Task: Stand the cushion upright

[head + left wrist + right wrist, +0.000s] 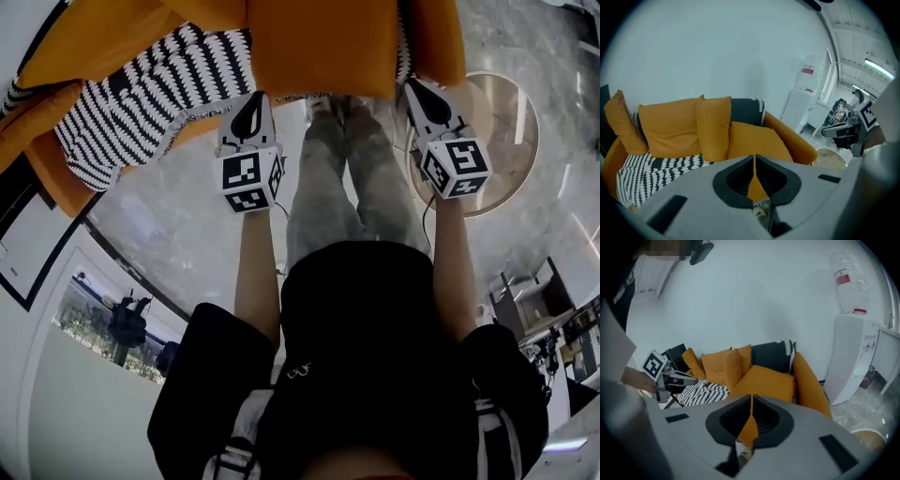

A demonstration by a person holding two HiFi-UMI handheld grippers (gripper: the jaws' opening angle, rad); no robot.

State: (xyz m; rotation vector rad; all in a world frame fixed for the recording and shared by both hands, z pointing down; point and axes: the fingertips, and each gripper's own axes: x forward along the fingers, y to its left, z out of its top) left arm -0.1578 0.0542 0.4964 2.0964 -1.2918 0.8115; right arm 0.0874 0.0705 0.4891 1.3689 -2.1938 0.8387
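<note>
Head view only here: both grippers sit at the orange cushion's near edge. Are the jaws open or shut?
Observer: Shut. The gripper views show the left gripper and the right gripper each with jaws together.
Operator: How does the cushion lie?
Observer: The cushion lies flat on the sofa, far edge at the dark backrest.
Operator: Anything standing beside it?
Observer: Three other cushions stand upright to its left.

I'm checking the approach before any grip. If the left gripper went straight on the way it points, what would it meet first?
Most likely the flat orange cushion lying on the sofa, right past the shut jaws of the left gripper; how close it is remains unclear.
</note>
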